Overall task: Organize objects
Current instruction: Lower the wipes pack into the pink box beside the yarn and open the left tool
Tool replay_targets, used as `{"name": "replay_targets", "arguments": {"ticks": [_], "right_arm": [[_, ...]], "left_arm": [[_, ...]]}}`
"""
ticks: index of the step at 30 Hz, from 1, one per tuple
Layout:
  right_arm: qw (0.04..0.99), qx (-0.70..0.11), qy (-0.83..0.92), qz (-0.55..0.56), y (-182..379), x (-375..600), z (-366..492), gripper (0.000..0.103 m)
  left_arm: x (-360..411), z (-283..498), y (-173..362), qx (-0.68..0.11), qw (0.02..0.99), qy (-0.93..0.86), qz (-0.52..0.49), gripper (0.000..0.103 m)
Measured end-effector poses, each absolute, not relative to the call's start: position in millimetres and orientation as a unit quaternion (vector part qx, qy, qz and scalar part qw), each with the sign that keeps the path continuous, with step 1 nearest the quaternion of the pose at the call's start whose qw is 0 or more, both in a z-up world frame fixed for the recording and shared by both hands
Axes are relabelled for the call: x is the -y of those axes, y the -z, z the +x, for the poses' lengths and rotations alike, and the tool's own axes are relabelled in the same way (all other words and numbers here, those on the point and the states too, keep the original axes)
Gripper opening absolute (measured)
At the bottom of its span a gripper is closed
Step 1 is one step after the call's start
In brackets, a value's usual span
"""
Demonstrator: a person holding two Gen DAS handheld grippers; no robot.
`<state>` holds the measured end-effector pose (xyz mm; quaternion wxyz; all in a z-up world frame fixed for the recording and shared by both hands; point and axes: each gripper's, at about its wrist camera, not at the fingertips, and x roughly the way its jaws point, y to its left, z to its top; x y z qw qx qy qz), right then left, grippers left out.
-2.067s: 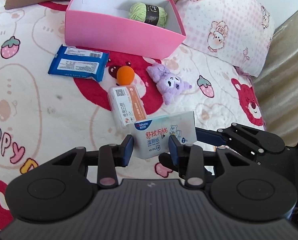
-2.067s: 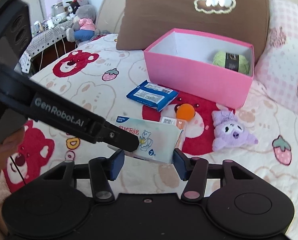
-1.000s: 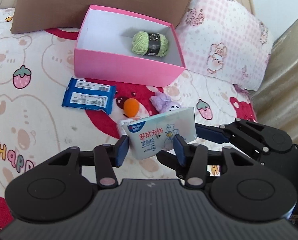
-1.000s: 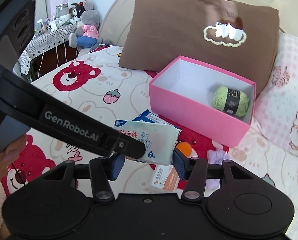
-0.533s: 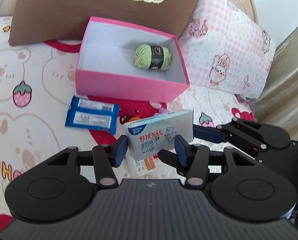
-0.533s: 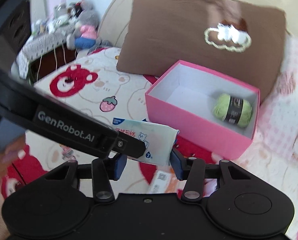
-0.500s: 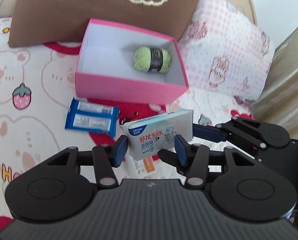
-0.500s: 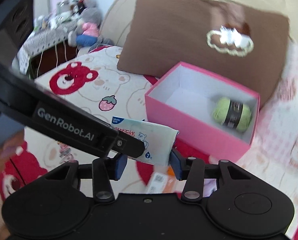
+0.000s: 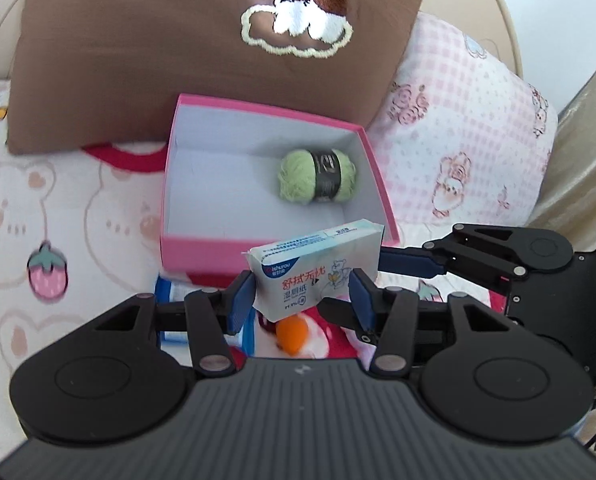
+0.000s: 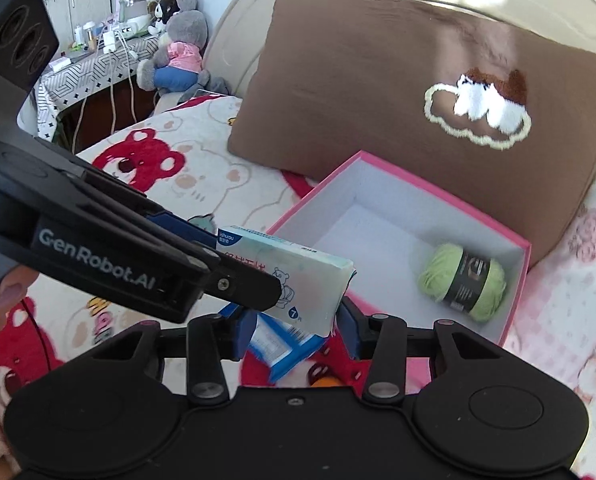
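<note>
Wipes pack point(image 9: 316, 270): soft, light, crinkly film. Left gripper point(image 9: 302, 298) clamps its short ends; right gripper point(image 10: 293, 326) closing on it, contact apparently made, above pink box point(image 9: 201, 254) front edge.

yarn ball point(image 9: 317, 176) in box point(image 9: 201, 250), pillow point(image 9: 137, 52) behind

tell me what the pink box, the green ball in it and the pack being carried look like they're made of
Pink box: likely cardboard, matte, with thin stiff walls and a white inside.
Green ball: yarn, fuzzy wound strands under a dark paper band.
Pack: seemingly soft plastic film, slightly glossy, printed, with crimped end seams.
</note>
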<state>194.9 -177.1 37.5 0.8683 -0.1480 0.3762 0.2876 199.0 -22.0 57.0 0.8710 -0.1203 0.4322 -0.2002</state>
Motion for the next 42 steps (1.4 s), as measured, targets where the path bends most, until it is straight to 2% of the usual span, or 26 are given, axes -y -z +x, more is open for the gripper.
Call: {"name": "replay_targets", "arguments": {"ticks": [7,12,23,27,32,42], "right_arm": [[0.882,-0.387,-0.259,-0.078,-7.4,190.7,245.8,0.049],[0.887,-0.389,-0.235,-0.079,15.6,189.0,276.7,0.049],[0.857,-0.462,-0.225,-0.045,62.0,197.4,354.4,0.049],[0.848,-0.486,-0.208,-0.033,77.4,191.4,377.5,0.049],[0.841,-0.502,-0.201,-0.016,88.6,196.5,394.8,0.049],[0.821,-0.539,-0.187,0.002,103.8,194.5,406.6,0.049]], "left_arm": [[32.7,251.2,-30.1,-0.423,0.877,0.185,-0.134,0.049],[42.4,292.5,-6.8,-0.441,0.871,0.171,-0.134,0.049],[70.6,362.2,30.6,-0.493,0.855,0.133,-0.094,0.049],[63.7,386.2,51.2,-0.507,0.844,0.122,-0.125,0.049],[56.7,405.2,68.7,-0.525,0.827,0.123,-0.159,0.049],[68.9,414.6,80.8,-0.542,0.824,0.114,-0.123,0.047]]}}
